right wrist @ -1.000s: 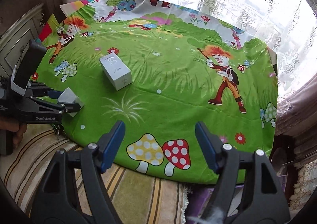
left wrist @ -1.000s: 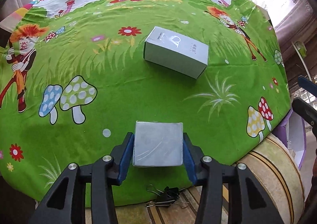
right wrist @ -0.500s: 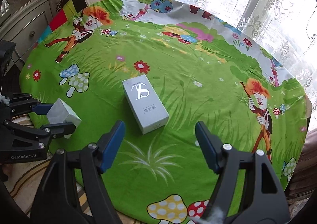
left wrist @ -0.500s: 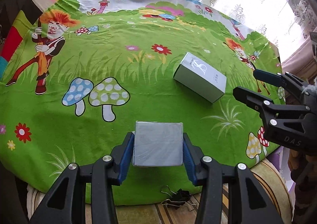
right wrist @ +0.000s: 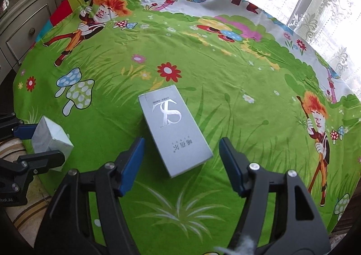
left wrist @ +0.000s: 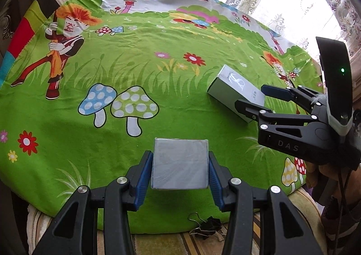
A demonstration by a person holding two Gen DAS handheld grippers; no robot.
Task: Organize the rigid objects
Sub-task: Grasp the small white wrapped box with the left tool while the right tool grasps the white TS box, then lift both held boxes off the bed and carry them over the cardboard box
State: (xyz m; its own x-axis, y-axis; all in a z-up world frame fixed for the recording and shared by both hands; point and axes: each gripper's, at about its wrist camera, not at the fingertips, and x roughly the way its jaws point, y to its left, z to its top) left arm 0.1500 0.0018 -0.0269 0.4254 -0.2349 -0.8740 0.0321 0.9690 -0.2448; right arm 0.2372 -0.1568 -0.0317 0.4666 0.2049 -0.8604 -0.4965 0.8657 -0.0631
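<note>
Between the blue pads of the left gripper (left wrist: 180, 170), a small grey box (left wrist: 180, 164) sits clamped on both side faces and carried clear of the cloth. From the right wrist view the same box (right wrist: 51, 138) hangs just past the near rim of the table.

Right gripper (right wrist: 181, 166): jaws spread wide, nothing between them. Just ahead of its tips, almost within the gap, lies the long silver carton (right wrist: 174, 129), flat on the green cartoon tablecloth (right wrist: 248, 88), its long axis angled slightly across the line of the fingers. The left wrist view shows that gripper (left wrist: 255, 99) reaching over the carton's near end (left wrist: 232, 84), whether touching cannot be told.

Below and behind the left gripper, off the cloth edge: a few black binder clips (left wrist: 206, 228) on a striped surface.

Progress, as a judgement: early to middle. One box is in hand but not yet placed; the carton is not yet gripped. No tidy grouping shows anywhere on the table, so both placements remain.

Change from a second ago: the right gripper has closed in on the carton, which stood well ahead of it then and is now at its fingertips. In the left view that gripper has moved from the frame's edge to over the carton. Left gripper's hold on the box looks unchanged.
</note>
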